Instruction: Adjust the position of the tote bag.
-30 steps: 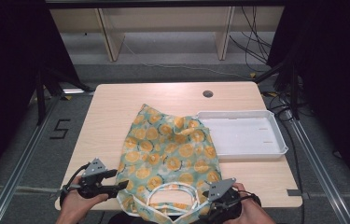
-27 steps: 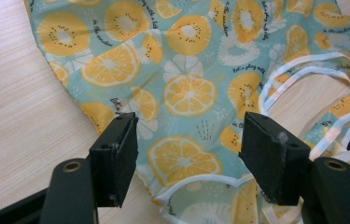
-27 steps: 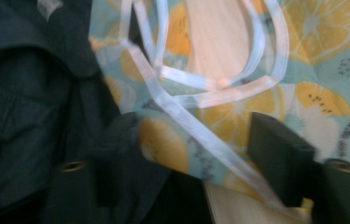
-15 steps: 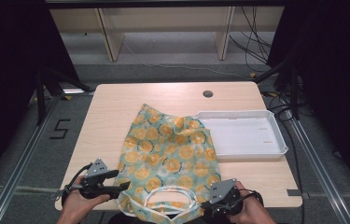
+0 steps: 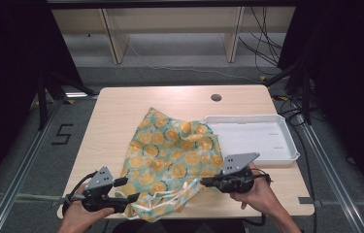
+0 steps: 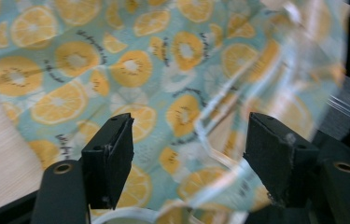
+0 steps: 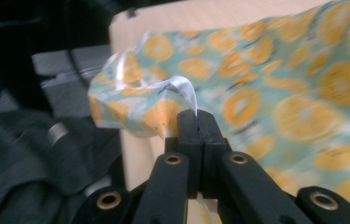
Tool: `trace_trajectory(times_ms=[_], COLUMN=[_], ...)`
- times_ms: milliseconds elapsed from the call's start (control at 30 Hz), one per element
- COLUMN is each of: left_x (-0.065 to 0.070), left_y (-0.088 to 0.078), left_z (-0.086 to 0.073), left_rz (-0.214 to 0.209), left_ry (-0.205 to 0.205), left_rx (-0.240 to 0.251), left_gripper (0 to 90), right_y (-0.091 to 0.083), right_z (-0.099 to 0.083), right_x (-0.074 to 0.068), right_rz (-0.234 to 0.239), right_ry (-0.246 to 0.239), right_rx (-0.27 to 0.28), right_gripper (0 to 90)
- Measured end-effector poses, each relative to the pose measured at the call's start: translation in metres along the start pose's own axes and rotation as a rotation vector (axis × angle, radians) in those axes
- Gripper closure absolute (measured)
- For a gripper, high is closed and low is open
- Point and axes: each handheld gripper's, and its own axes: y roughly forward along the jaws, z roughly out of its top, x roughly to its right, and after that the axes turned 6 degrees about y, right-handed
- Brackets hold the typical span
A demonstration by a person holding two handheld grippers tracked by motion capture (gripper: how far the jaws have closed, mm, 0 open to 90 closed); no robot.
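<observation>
Teal cotton-like cloth printed with orange citrus slices (image 5: pixel 172 155), a soft garment with a white-trimmed edge, lay rumpled across the near middle of the pale wooden table (image 5: pixel 121 111), its near hem bunched at the table's front edge.

The right claw (image 5: pixel 203 182) was clamped fully shut on that white-trimmed edge: in the right gripper view its two black jaws met with a thin fold of the cloth (image 7: pixel 154 102) pinched between them, the fabric rising from the tips in a limp, creased peak.

The left claw (image 5: pixel 133 197) had just been opening. In the left gripper view its matte black jaws stood wide apart, the printed cloth (image 6: pixel 130 74) spread close in front of them and a curl of the white trim sagging through the gap; neither pad pressed on it. In the high view this claw sat at the cloth's near left corner.

Beside the cloth's right edge, touching it or nearly so, rested a shallow white rectangular plastic tray (image 5: pixel 286 145) with a raised rim. A round dark hole (image 5: pixel 216 97) marked the table's far side.
</observation>
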Motion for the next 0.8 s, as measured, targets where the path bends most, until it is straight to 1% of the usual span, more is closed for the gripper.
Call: trace_trajectory(times_ms=[33,67,100,133,167,200,233,267,300,333,367,400,433,500,567,600,633,667,700,733,800], left_x=[0.001,0.002,0.004,0.005,0.004,0.003,0.003,0.004,0.002,0.002,0.001,0.001,0.001,0.002,0.001,0.000,0.000,0.000,0.000,0.000,-0.001], left_y=[0.000,0.000,0.000,0.001,0.002,0.004,0.006,0.008,0.009,0.011,0.013,0.013,0.013,0.015,0.018,0.019,0.021,0.024,0.027,0.029,0.035], left_z=[0.000,-0.001,-0.002,-0.004,-0.006,-0.009,-0.013,-0.016,-0.019,-0.022,-0.024,-0.026,-0.027,-0.030,-0.032,-0.033,-0.034,-0.035,-0.036,-0.036,-0.036], left_rz=[-0.014,-0.032,-0.038,-0.043,-0.048,-0.063,-0.066,-0.069,-0.068,-0.061,-0.053,-0.048,-0.048,-0.047,-0.045,-0.030,-0.031,-0.032,-0.036,-0.042,-0.044], left_ry=[0.012,0.034,0.050,0.048,0.059,0.083,0.089,0.092,0.119,0.127,0.141,0.166,0.182,0.212,0.231,0.247,0.250,0.272,0.274,0.279,0.316], left_rx=[-0.014,-0.037,-0.042,-0.036,-0.049,-0.059,-0.084,-0.096,-0.128,-0.134,-0.143,-0.157,-0.162,-0.162,-0.176,-0.189,-0.185,-0.196,-0.201,-0.207,-0.216], left_gripper=[31.3,30.6,30.6,31.0,31.3,32.4,33.4,33.3,33.5,34.1,34.6,34.8,34.8,34.1,34.2,34.1,34.2,34.4,34.8,35.6,39.7], right_y=[-0.001,-0.001,-0.001,-0.003,-0.003,-0.005,-0.007,-0.008,-0.008,-0.009,-0.008,-0.008,-0.007,-0.007,-0.007,-0.007,-0.007,-0.007,-0.007,-0.007,-0.007], right_z=[0.004,0.005,0.006,0.006,0.005,0.004,0.003,0.002,0.000,0.000,-0.001,-0.002,-0.003,-0.004,-0.004,-0.004,-0.004,-0.004,-0.005,-0.005,-0.005], right_x=[0.005,0.006,0.009,0.010,0.010,0.011,0.011,0.011,0.010,0.011,0.011,0.012,0.012,0.012,0.012,0.012,0.013,0.013,0.013,0.013,0.013], right_rz=[0.004,0.015,0.012,0.008,0.008,0.004,-0.003,-0.002,0.002,-0.001,0.006,-0.005,-0.008,-0.005,-0.004,-0.004,-0.005,-0.005,-0.005,-0.006,-0.001], right_ry=[0.009,0.022,0.013,0.016,0.026,0.017,0.013,0.017,0.023,0.020,0.022,0.018,0.024,0.022,0.032,0.032,0.026,0.027,0.026,0.026,0.027], right_rx=[0.004,0.001,0.017,0.010,0.017,0.015,0.014,0.009,0.011,-0.002,-0.004,0.002,0.007,-0.001,-0.006,-0.003,0.003,0.004,0.004,0.004,-0.008], right_gripper=[90.0,90.0,90.0,90.0,90.0,90.0,90.0,90.0,90.0,90.0,90.0,90.0,90.0,90.0,90.0,90.0,90.0,90.0,90.0,90.0,90.0])
